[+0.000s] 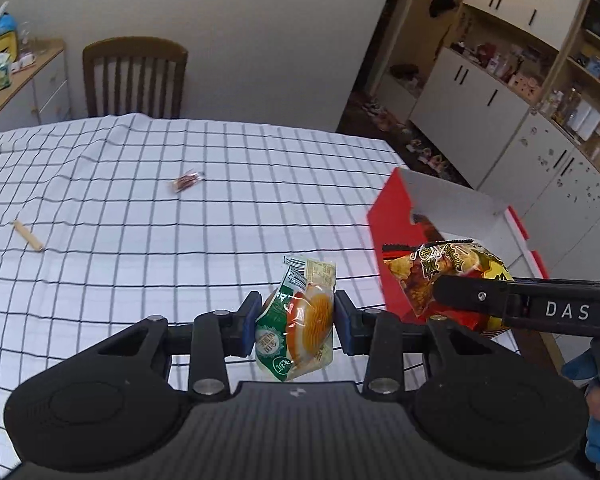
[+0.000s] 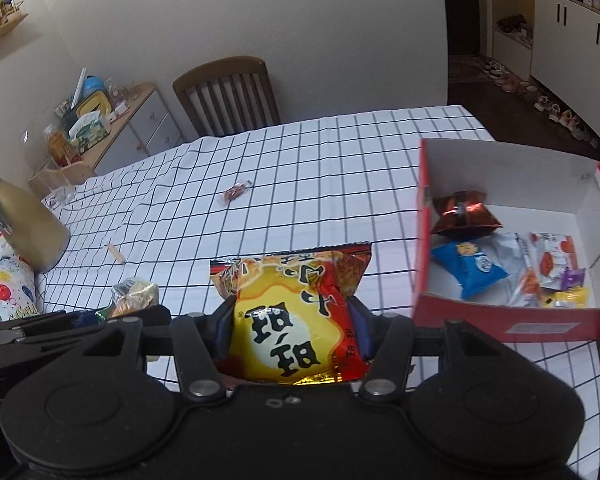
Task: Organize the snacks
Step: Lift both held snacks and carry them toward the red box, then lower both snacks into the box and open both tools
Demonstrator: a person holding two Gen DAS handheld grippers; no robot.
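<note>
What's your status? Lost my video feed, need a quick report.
Left gripper shut on green cake packet. Right gripper shut on yellow chip bag. Red box open at right, part-filled. Nothing blocking; two small snacks left on table.

L gripper (image 1: 294, 322) clamped on packet, R gripper (image 2: 292, 330) likewise

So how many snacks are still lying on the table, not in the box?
2: a small red-wrapped snack mid-table and a tan stick-shaped one toward its left. Each gripper also holds a packet; others could lie out of view.
</note>
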